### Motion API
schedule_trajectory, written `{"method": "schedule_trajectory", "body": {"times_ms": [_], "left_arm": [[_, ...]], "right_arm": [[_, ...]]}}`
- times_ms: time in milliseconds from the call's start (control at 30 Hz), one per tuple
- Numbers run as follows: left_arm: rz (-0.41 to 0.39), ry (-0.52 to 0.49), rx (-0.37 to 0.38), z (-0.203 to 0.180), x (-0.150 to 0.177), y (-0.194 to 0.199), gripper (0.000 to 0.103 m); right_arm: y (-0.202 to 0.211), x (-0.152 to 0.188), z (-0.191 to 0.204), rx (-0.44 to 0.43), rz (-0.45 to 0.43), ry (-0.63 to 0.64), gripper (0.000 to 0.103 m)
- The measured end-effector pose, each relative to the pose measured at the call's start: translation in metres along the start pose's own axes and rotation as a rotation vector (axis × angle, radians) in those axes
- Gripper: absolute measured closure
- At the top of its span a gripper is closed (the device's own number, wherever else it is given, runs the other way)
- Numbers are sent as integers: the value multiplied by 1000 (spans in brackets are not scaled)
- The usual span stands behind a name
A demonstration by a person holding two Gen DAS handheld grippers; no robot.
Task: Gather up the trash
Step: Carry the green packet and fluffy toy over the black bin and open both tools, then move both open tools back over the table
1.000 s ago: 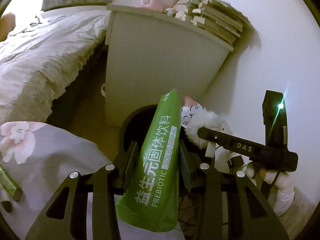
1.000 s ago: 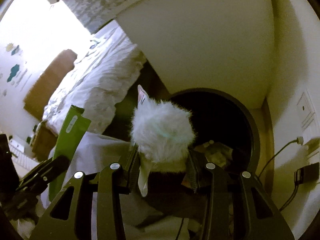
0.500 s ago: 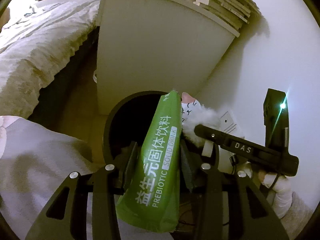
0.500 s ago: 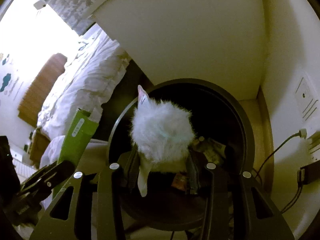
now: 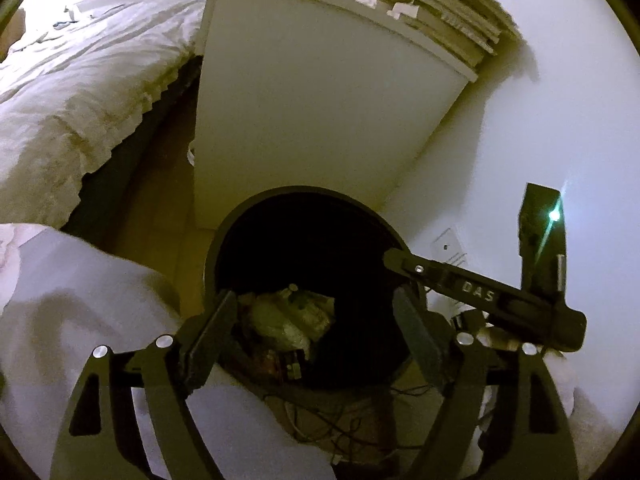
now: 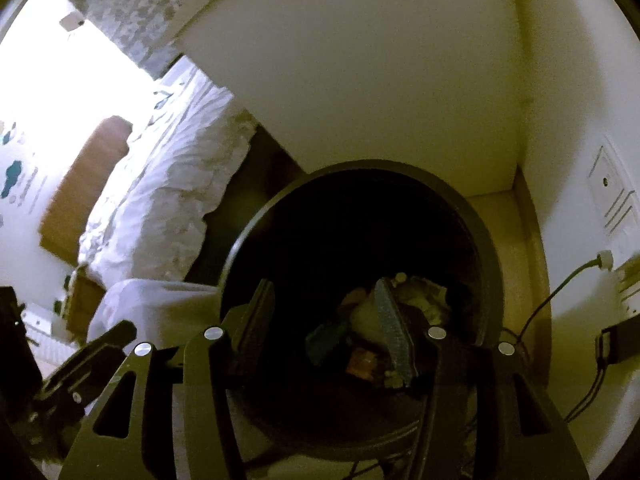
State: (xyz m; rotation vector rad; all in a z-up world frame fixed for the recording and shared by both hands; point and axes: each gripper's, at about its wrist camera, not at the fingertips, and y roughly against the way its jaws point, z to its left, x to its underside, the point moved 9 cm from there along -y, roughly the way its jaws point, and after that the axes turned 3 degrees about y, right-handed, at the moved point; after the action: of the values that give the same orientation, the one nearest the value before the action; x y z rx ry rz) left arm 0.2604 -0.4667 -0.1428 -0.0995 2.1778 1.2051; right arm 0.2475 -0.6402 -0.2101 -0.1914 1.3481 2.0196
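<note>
A round black trash bin (image 5: 304, 191) (image 6: 380, 166) stands on the floor under both grippers. My left gripper (image 5: 316, 296) hangs over its mouth, its jaws opening wide with nothing between them. My right gripper (image 6: 324, 284) is above the bin too, jaws opening and empty. Pale crumpled wrappers (image 5: 288, 316) lie at the bottom. In the right wrist view a white fluffy piece (image 6: 365, 314) and a dark greenish packet (image 6: 326, 340) lie down there among other scraps. Each gripper shows in the other's view: the right gripper (image 5: 480, 292), the left gripper (image 6: 92, 352).
A white nightstand (image 5: 312, 100) stands right behind the bin, with a stack of books (image 5: 440, 12) on top. A bed (image 5: 72, 92) runs along the left. Pale cloth (image 5: 80, 320) lies at the lower left. A wall socket (image 6: 612, 196) and cables (image 6: 560, 292) are at the right.
The green drink pouch has left the left jaws and the white fluffy piece the right jaws. Both grippers have opened. The bin now fills more of both views.
</note>
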Motion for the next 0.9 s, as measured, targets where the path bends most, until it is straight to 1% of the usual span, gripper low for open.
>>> {"method": "schedule_trajectory", "body": {"times_ms": [133,300,400,467,500,533,567,600,667,733,767,800,867,900], "left_arm": [[-33,-3,10,-1,11,33,19],[-83,9,6,9,31,85,18],[-119,46,-19,29,46,122,18],[-151,86,-54,53,60,149,18],[-172,111,-88,70,69,164,18],[-184,131,-118,85,76,176,18],[-192,155,-150,100,84,186,18],[-197,195,-192,122,98,200,18],[-205,269,-248,155,118,218,18],[-221,379,-316,194,146,239,18],[-228,423,-342,210,159,246,18],[-226,460,-372,225,171,251,19],[-196,507,-409,247,190,251,20],[-188,525,-414,253,195,251,20]], "right_arm": [[14,8,35,-38,4,54,50],[35,28,104,-96,17,173,50],[45,44,151,-130,38,260,50],[50,56,182,-153,56,329,50],[52,66,200,-167,69,370,49],[53,72,213,-178,80,397,45],[54,84,233,-199,100,438,43],[54,95,250,-215,121,478,42],[50,115,282,-228,150,564,42],[44,134,307,-231,170,644,42],[37,145,325,-226,188,703,42],[33,152,335,-224,197,733,42],[20,164,358,-211,211,806,42],[11,167,368,-194,213,840,42]]}}
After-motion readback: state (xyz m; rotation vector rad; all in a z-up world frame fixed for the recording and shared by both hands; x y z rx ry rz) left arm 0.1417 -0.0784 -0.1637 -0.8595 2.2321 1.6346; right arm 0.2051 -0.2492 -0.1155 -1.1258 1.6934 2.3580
